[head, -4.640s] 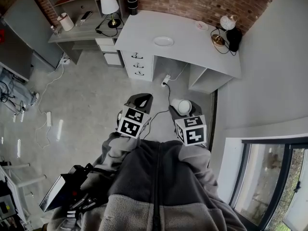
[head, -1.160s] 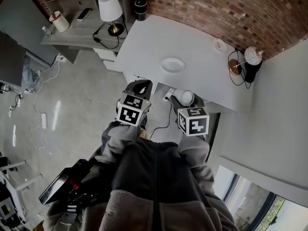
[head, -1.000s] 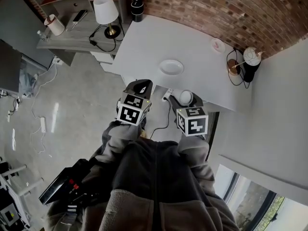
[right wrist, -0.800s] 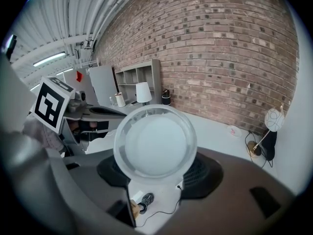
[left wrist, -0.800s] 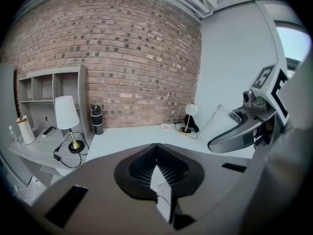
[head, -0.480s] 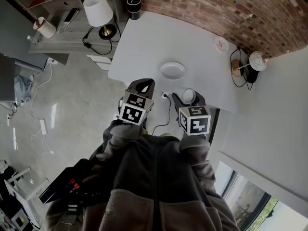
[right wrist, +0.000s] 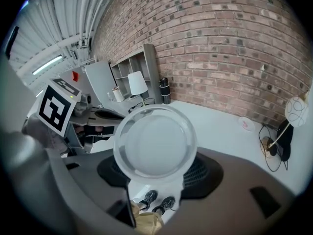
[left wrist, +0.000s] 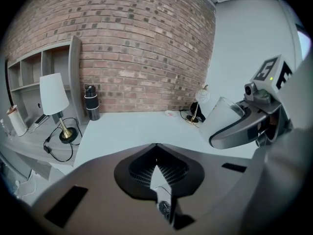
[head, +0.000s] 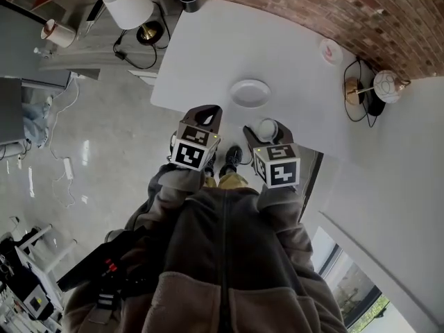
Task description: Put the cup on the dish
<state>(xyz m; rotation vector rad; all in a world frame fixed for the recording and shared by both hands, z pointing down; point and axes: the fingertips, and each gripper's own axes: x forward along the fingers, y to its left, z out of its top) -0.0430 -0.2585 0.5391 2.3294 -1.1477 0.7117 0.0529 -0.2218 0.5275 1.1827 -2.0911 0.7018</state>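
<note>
Cup (right wrist: 155, 143) is pinched in the right gripper (head: 266, 134), just near of the dish (head: 250, 92); left gripper (head: 207, 114) is pressed together, nothing in it.

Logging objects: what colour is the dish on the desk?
The dish is white, clearest in the head view.

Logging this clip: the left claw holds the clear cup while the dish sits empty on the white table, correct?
No: the right claw holds the clear cup, as the right gripper view shows. The dish does sit empty on the white table.
</note>
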